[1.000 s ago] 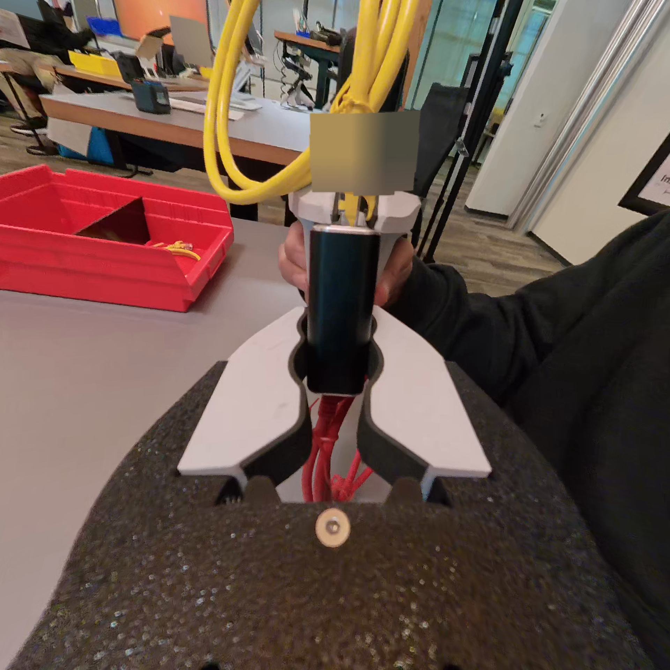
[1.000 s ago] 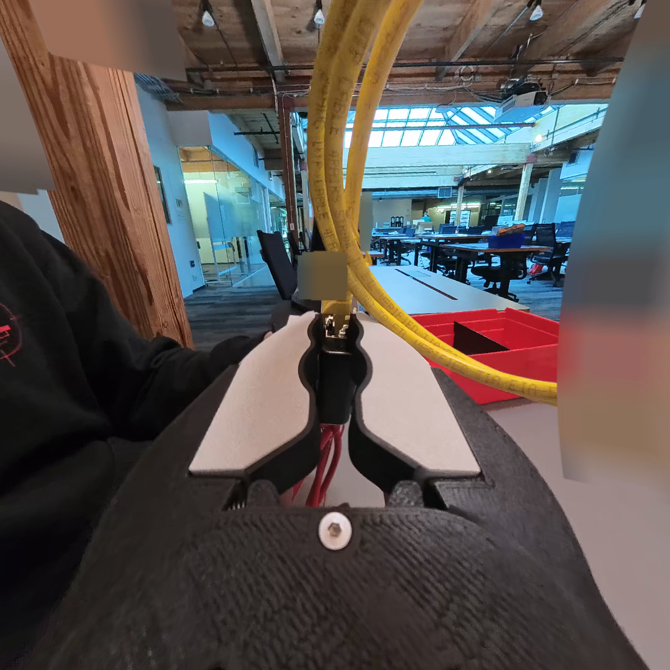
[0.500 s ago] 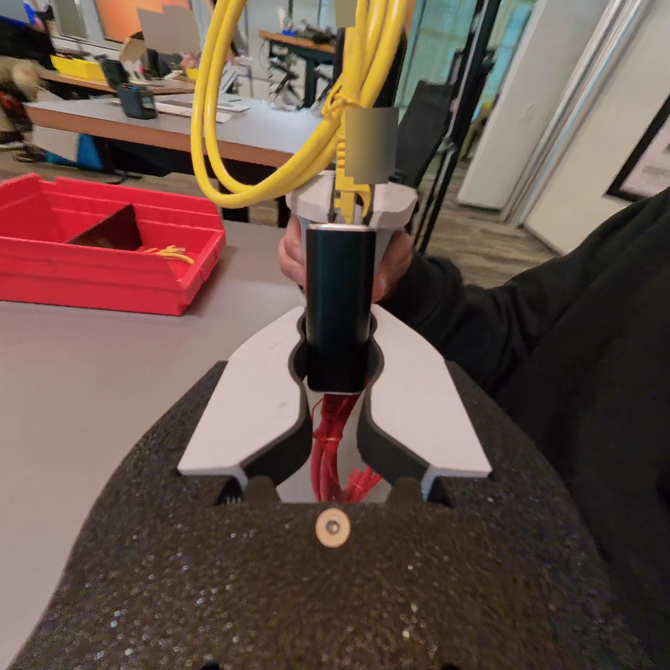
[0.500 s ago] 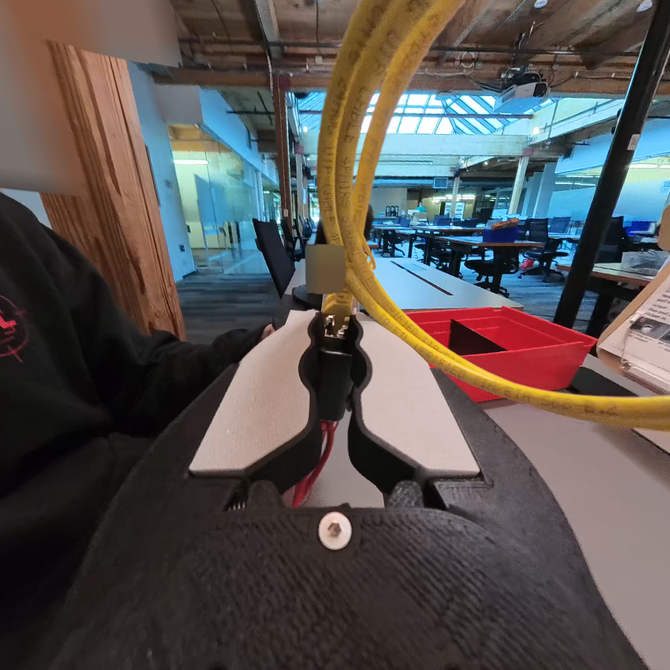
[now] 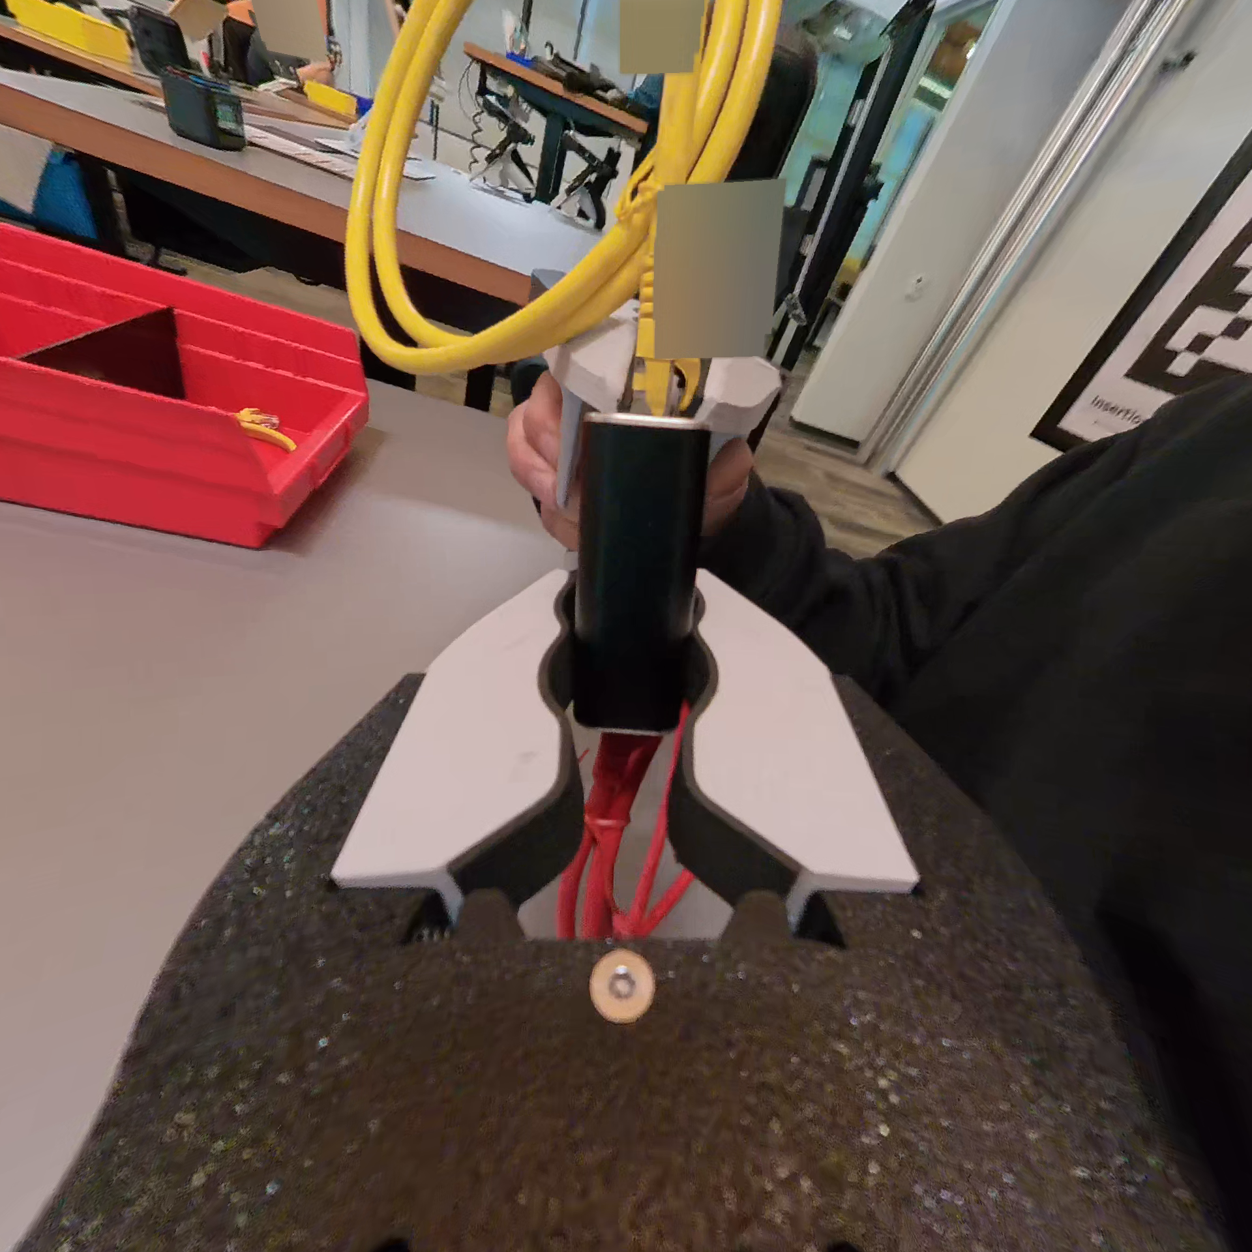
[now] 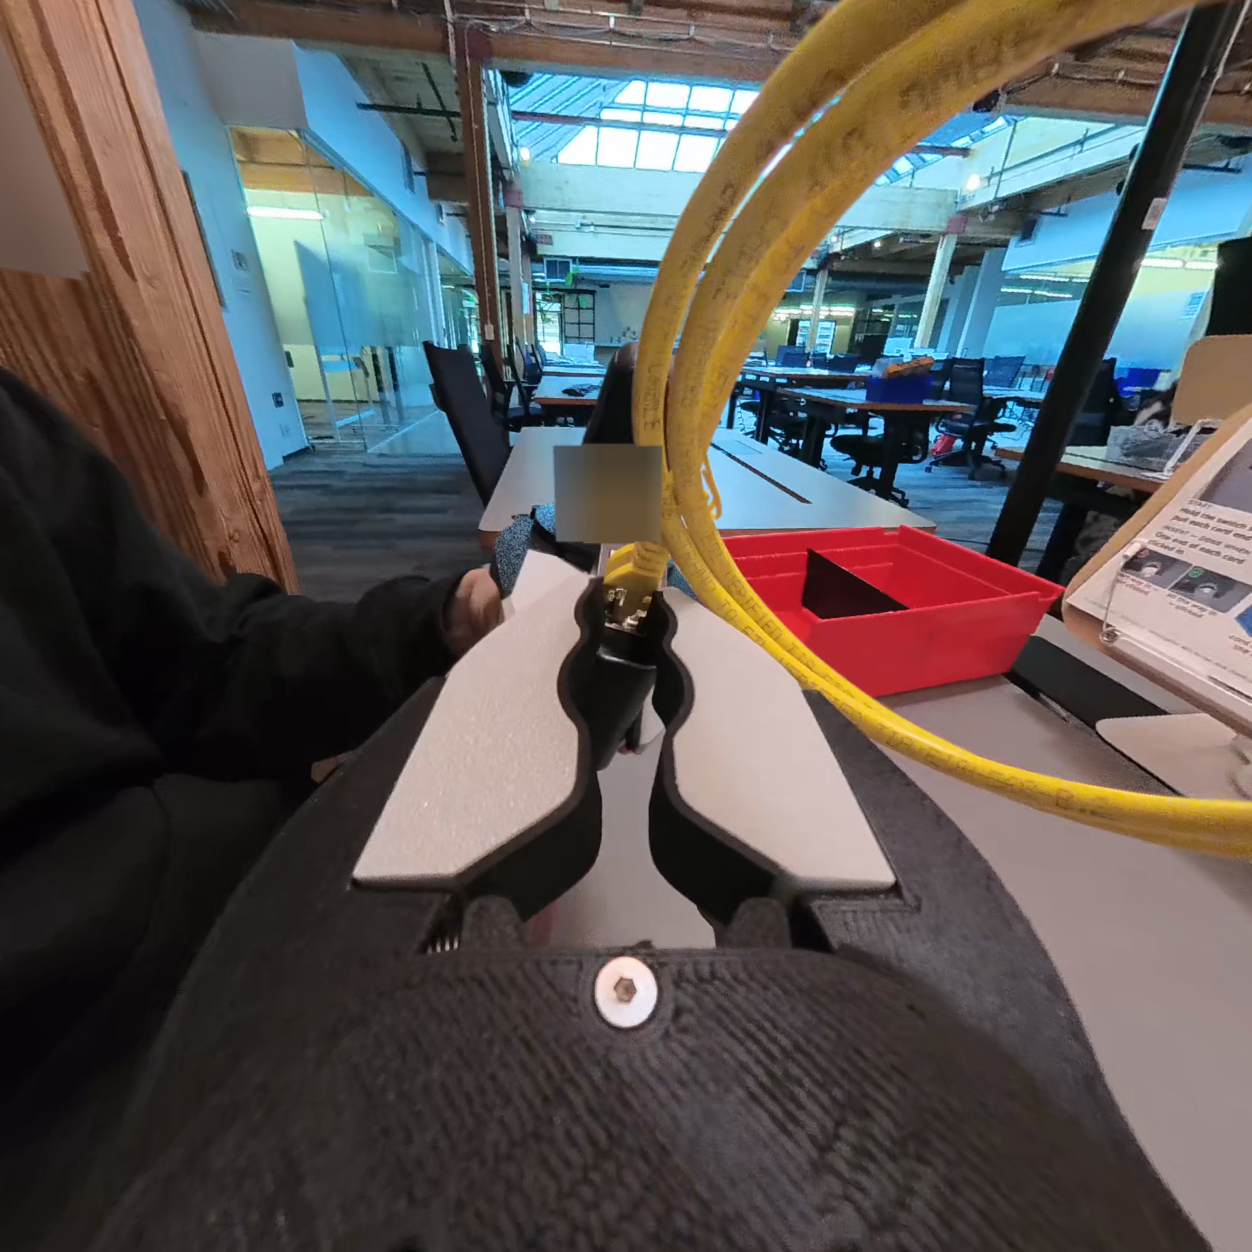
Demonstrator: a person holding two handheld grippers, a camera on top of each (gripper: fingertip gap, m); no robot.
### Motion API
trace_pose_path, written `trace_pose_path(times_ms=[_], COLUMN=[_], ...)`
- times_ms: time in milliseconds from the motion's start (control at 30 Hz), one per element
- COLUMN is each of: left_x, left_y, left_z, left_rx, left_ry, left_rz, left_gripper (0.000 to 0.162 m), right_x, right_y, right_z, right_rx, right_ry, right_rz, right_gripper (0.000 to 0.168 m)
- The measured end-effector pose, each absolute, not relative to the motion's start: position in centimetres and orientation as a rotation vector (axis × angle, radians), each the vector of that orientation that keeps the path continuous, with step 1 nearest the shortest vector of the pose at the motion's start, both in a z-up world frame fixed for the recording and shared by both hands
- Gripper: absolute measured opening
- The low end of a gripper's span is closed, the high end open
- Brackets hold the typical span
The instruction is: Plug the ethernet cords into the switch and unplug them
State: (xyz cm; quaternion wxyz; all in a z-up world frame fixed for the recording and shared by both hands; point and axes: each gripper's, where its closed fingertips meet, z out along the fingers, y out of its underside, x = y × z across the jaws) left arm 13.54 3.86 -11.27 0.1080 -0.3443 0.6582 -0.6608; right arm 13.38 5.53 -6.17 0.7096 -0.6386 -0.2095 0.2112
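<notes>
My left gripper is shut on the black switch and holds it upright above the grey table. Red cords hang from the switch's near end. My right gripper is shut on the plug of the yellow cord, right at the switch's far end. In the left wrist view the right gripper pinches that plug on top of the switch. I cannot tell how deep the plug sits. The yellow cord loops upward.
A red bin stands on the table at the left, with a loose yellow plug inside; it also shows in the right wrist view. A sign stand and a black pole are at the right. A person's dark sleeve lies close by. About 5 centimetres separates my left fingertips from my right.
In the right wrist view the switch now tilts between the fingers and the red cords have dropped out of sight. The yellow loop has swung. Both grips are unchanged.
</notes>
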Motion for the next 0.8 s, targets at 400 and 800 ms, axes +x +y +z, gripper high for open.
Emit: trace_pose_path(times_ms=[400,800], left_x=[14.0,14.3], left_y=[4.8,4.4], left_z=[-12.0,-13.0], left_rx=[-0.963,-1.042], left_ry=[1.943,1.943], left_rz=[-1.745,-1.876], left_gripper=[0.028,0.028], right_x=[13.5,14.1], right_y=[5.9,6.6], right_z=[-6.7,-7.3], right_rx=[-1.39,-1.39], right_ry=[-0.396,-0.337], right_rz=[0.589,0.623], right_gripper=[0.014,0.014])
